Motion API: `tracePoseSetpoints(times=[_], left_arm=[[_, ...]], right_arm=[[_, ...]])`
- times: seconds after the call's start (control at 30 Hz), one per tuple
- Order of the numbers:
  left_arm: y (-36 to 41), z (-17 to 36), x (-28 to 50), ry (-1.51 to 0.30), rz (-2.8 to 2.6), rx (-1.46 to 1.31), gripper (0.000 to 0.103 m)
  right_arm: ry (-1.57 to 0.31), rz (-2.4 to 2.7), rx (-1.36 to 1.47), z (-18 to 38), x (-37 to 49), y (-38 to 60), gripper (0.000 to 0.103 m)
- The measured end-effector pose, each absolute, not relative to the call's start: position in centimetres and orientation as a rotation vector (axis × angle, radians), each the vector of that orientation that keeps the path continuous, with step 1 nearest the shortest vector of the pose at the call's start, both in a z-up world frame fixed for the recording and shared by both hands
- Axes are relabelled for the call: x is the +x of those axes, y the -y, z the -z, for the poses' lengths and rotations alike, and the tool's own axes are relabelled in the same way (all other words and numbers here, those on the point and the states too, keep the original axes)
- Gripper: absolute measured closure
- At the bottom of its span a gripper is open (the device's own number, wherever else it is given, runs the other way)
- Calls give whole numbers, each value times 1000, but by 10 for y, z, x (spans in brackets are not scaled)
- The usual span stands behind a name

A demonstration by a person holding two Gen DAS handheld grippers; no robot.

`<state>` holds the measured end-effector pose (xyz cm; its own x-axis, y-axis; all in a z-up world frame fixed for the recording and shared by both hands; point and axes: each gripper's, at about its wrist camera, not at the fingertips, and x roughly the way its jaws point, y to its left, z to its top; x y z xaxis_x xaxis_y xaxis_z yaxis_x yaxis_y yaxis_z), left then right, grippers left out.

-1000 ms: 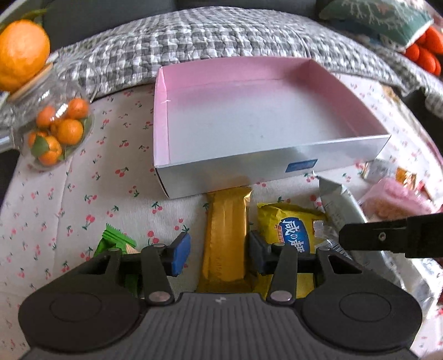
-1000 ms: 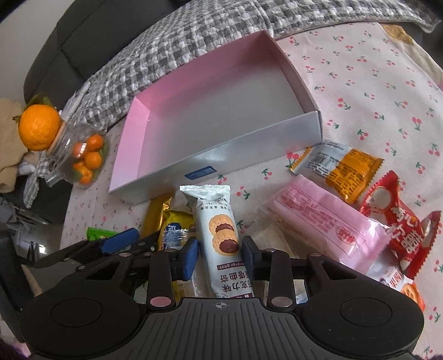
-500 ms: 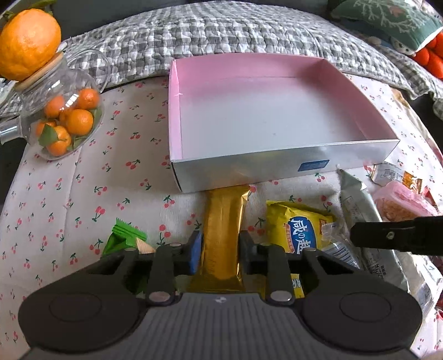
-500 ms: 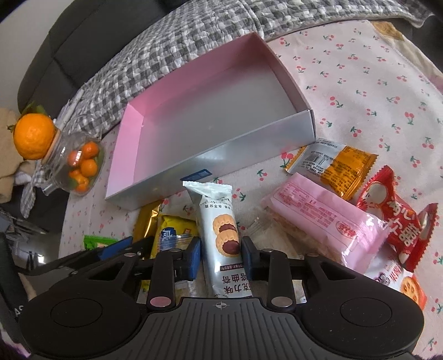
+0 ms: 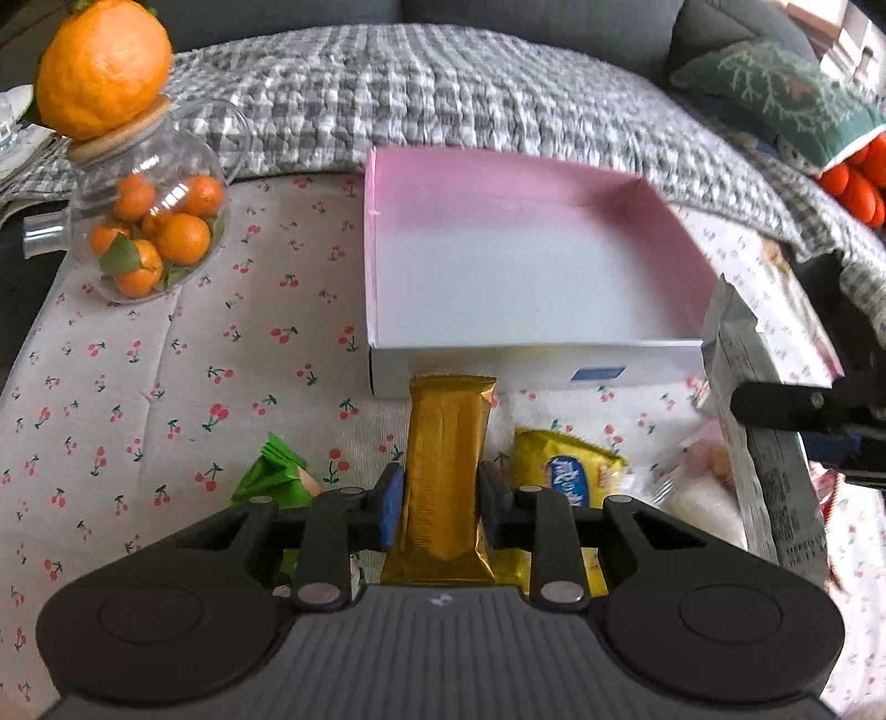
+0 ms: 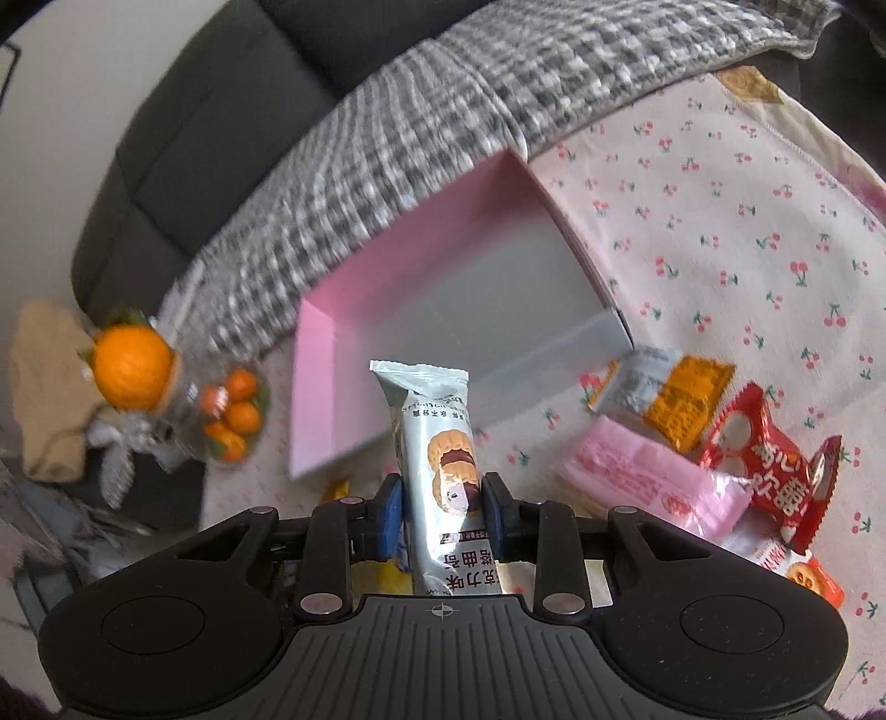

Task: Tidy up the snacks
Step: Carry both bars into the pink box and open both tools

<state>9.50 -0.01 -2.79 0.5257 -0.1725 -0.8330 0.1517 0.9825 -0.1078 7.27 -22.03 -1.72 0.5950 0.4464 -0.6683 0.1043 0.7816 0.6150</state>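
We record the pink-walled box (image 5: 531,260) as open and empty, flat on the cherry-print cloth. A gold foil bar (image 5: 446,471) is raised just before the box's near wall, pointing at it. A silver-white cookie pack (image 6: 437,459), printed with chocolate sandwich biscuits, is also raised before that wall. Right of the box lie an orange-and-silver packet (image 6: 667,396), a pink packet (image 6: 648,482) and a red packet (image 6: 769,459); a yellow packet (image 5: 565,471) and a green packet (image 5: 274,476) lie before it.

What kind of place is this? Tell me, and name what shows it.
Probably a home living room: a dark sofa draped with a gray checked quilt, a cherry-print cloth spread with snacks, and a glass jar of small oranges.
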Motion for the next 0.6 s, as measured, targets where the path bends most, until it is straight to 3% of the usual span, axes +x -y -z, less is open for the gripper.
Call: tracePoseSetpoints(times=[0.33,0.6], left_arm=[[6,-3,108,-922,228,-48,77],[13,3,159,-906,232,-92,77]], right_arm=[[-854,-209,834,9,101,244,74],[-830,-198,923,14,151,260,74]])
